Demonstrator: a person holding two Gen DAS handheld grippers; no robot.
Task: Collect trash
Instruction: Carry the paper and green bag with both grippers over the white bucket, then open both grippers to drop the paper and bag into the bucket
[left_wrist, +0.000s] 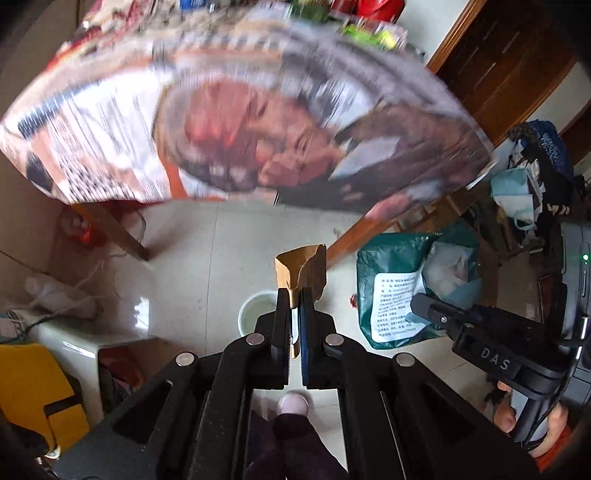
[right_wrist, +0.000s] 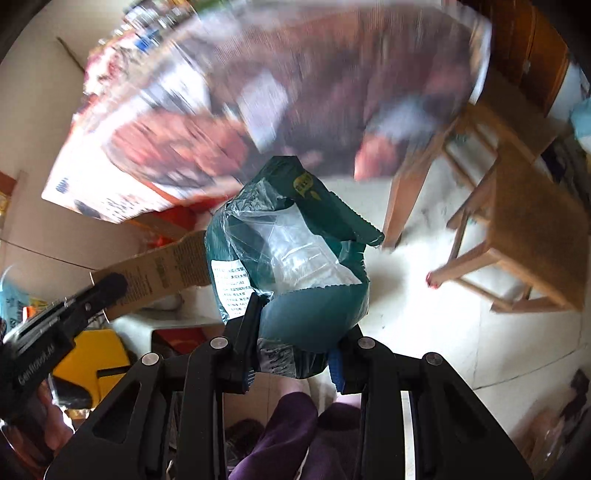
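Note:
My left gripper (left_wrist: 294, 295) is shut on a piece of brown cardboard (left_wrist: 302, 268) and holds it above the floor; the same cardboard (right_wrist: 162, 271) shows as a long printed strip in the right wrist view. My right gripper (right_wrist: 297, 332) is shut on a dark green plastic bag (right_wrist: 295, 251) with a white label and clear plastic inside. That bag (left_wrist: 402, 288) also shows in the left wrist view, with the right gripper (left_wrist: 424, 306) beside it. Both are held in the air in front of a table.
A table covered with a printed cloth (left_wrist: 236, 122) hangs over the scene. A white cup (left_wrist: 256, 312) stands on the tiled floor below the cardboard. A wooden stool (right_wrist: 517, 229) is at right. A yellow box (left_wrist: 37, 387) and clutter lie at left. My feet (left_wrist: 293, 404) are below.

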